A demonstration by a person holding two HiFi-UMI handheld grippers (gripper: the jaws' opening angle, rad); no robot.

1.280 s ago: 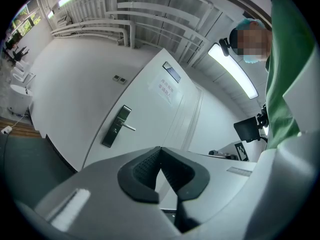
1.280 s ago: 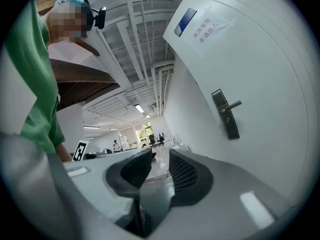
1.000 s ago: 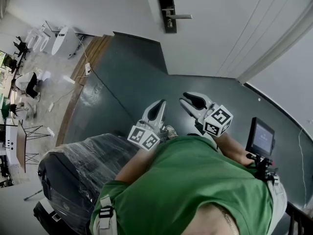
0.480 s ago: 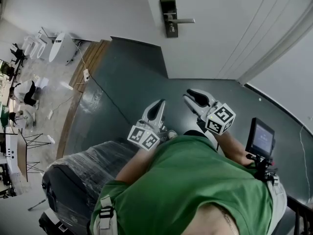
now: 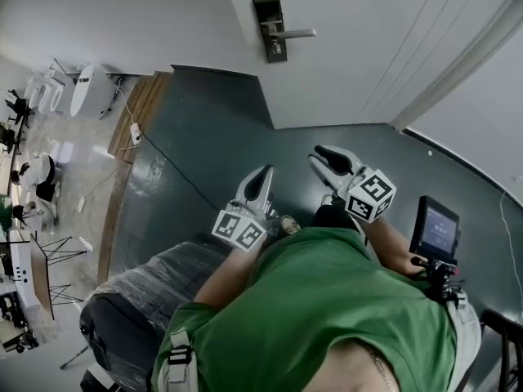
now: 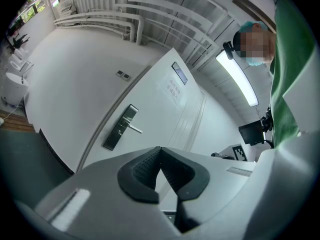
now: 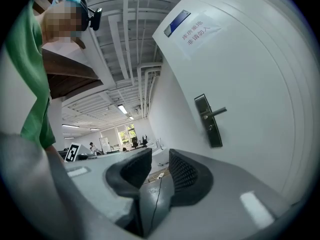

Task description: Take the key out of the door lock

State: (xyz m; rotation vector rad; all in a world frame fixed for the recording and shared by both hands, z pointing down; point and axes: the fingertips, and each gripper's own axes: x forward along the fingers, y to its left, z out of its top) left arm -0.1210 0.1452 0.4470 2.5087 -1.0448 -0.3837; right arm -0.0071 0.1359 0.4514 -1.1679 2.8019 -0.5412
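The door lock (image 5: 269, 25) is up on the white door (image 5: 368, 47), well apart from both claws. The left claw (image 5: 263, 175) is closed tight with nothing in it. The right claw (image 5: 320, 158) is a little open and holds nothing. Both hang over the dark floor (image 5: 212, 129). The key is too small to make out.

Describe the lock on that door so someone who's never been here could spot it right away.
Find the big white door ahead of the person. Near its edge, beside the wall, sits a tall, narrow dark lock plate with a silver lever handle sticking out sideways. Nothing else on the door has a handle; the paper notice higher up is flat and pale.
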